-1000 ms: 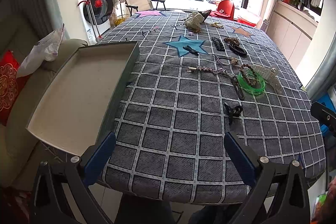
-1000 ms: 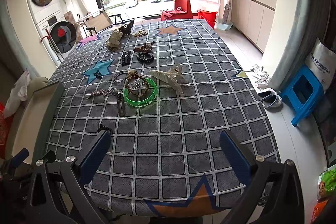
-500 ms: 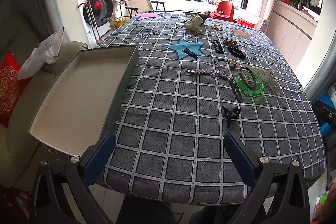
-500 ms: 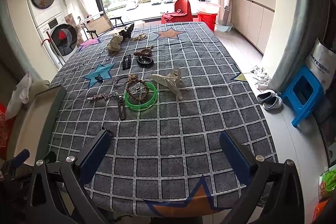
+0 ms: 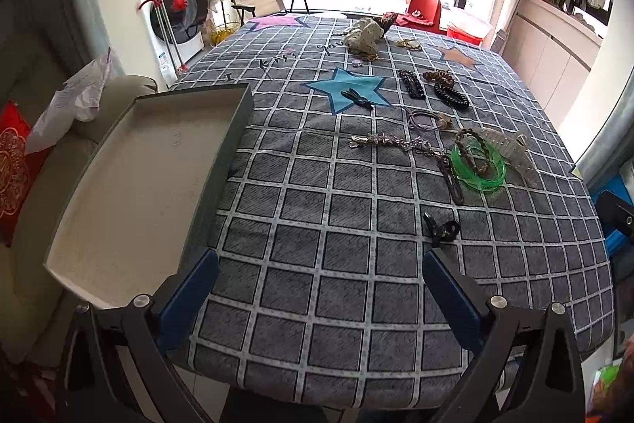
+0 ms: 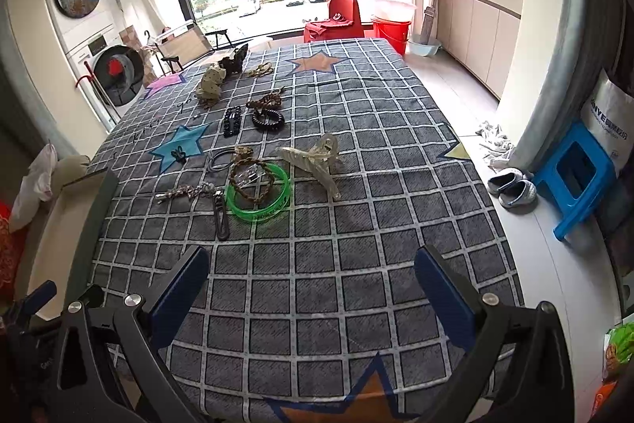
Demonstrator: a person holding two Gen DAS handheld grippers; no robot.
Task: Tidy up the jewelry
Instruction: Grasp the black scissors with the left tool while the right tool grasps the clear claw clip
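Jewelry and hair pieces lie on a grey checked tablecloth point(image 5: 317, 209). A green bangle point(image 5: 477, 165) with a braided band on it sits mid-right; it also shows in the right wrist view point(image 6: 259, 195). A small black claw clip point(image 5: 440, 228) lies nearest my left gripper point(image 5: 317, 288), which is open and empty above the table's near edge. A clear large claw clip point(image 6: 317, 161), a silver chain clip point(image 6: 186, 191) and a dark long clip point(image 6: 221, 215) lie ahead of my right gripper point(image 6: 311, 284), which is open and empty. An empty grey tray point(image 5: 130, 185) sits at the left.
Farther back lie black hair ties point(image 6: 268, 119), a black beaded clip point(image 6: 232, 121), a spotted scrunchie point(image 6: 210, 86) and a small black clip on a blue star point(image 5: 356, 98). A sofa with a red cushion point(image 5: 14, 165) stands left of the table. A blue stool point(image 6: 574, 173) stands right.
Both grippers have drawn back and risen a little, so the table and jewelry look slightly farther off. Nothing on the table has moved. Both stay open.
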